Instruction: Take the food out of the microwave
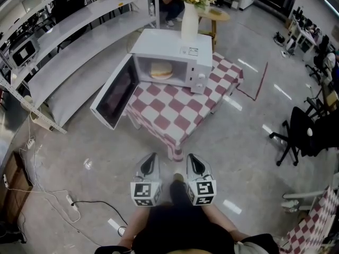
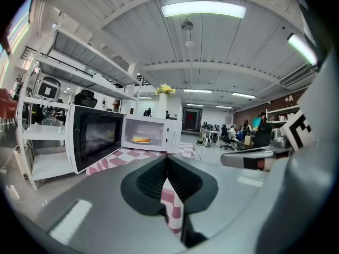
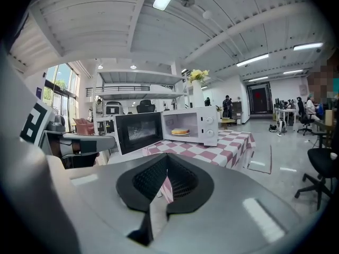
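A white microwave (image 1: 172,45) stands on a table with a red-and-white checked cloth (image 1: 175,112). Its door (image 1: 114,92) hangs open to the left. Inside lies the food (image 1: 161,71), a round yellowish piece on a plate, also visible in the left gripper view as food (image 2: 141,139) and in the right gripper view as food (image 3: 180,132). My left gripper (image 1: 152,157) and right gripper (image 1: 190,159) are side by side in front of the table's near corner, well short of the microwave. The left gripper (image 2: 167,158) and the right gripper (image 3: 167,156) are both shut and hold nothing.
A white vase of yellow flowers (image 1: 189,19) stands on the microwave's top. Long white shelving (image 1: 79,30) runs along the left. Cables and a power strip (image 1: 70,200) lie on the floor at the lower left. A black office chair (image 1: 299,134) is at the right.
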The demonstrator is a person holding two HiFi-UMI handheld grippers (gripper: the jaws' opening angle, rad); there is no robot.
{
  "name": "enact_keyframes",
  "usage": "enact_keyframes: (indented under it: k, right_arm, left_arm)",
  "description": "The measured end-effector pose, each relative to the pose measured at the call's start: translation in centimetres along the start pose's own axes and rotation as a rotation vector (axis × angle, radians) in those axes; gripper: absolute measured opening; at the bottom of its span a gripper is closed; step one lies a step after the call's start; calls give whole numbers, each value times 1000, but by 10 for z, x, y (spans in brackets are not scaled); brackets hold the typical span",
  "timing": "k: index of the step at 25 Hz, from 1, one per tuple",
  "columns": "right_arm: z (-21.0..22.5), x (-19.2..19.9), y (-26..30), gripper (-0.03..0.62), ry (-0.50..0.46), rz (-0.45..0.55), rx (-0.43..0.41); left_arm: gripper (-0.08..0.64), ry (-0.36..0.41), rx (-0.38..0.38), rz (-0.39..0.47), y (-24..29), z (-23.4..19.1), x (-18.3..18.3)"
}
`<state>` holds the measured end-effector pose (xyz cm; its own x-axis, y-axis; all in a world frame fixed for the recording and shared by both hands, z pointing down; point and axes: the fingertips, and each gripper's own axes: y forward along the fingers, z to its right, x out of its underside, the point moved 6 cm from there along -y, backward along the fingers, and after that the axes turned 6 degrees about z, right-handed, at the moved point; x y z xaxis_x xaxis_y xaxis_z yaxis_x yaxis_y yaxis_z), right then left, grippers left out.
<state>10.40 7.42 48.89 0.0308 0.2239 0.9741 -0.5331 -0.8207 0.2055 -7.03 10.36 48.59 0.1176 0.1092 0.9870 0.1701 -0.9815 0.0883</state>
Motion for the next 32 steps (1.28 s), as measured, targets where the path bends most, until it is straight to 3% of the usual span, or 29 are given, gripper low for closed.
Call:
enact_keyframes:
  k: [20,32]
  right_arm:
    - [51,-7,69,2,3,-25,-57]
    - [74,-10,101,2,1,-6,-109]
  left_arm:
    - [9,-5,-64,-21,78,-8,7]
    - [9,5,-102,25,110,-3,-2]
